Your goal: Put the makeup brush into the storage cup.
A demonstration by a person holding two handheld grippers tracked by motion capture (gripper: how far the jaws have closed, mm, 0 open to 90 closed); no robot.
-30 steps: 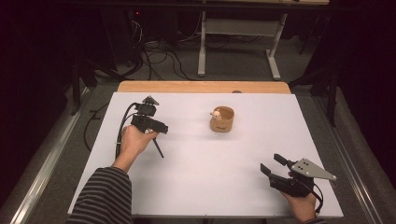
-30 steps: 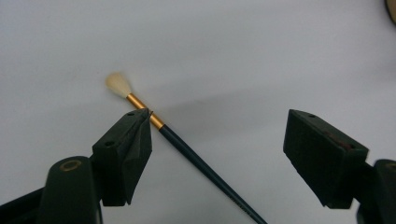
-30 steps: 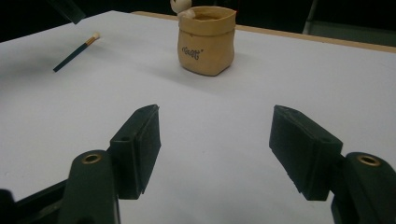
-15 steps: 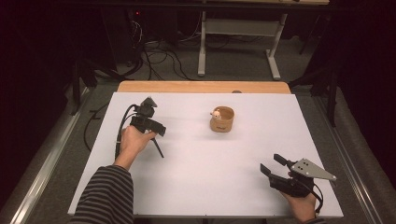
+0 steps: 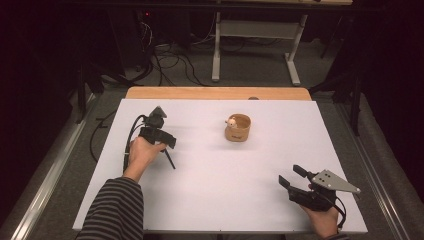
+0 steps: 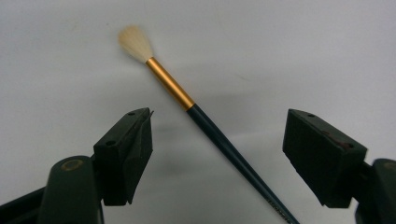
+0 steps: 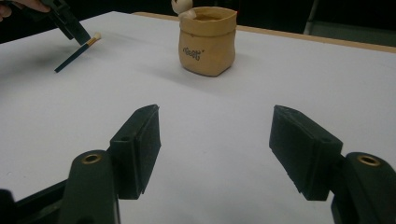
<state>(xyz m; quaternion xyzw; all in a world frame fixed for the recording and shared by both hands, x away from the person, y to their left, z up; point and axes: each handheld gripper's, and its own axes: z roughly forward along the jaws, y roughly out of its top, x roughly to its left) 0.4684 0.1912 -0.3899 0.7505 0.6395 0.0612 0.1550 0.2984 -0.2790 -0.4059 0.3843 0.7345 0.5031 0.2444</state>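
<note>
While the left gripper [image 6: 217,154] hangs over the desk [image 6: 299,51] with its jaws released and wide apart, the paintbrush [image 6: 205,121] lies flat between them, touching neither. In the left gripper view it runs on a slant from the upper left of the frame to the bottom edge right of centre, its handle passing through the gap nearer the middle than either jaw. It has a pale, rounded tuft of bristles, a gold metal collar and a thin dark blue-green handle. Seen from the high view, the brush [image 5: 169,159] sits left of centre, just below the left gripper [image 5: 159,131]. A small tan pot [image 5: 238,128] with a little figure at its rim stands near the centre, well apart from the brush. At the lower right, the right gripper [image 5: 292,176] also has its jaws released, holding nothing, over bare white desk; nothing lies between brush and jaws.
</note>
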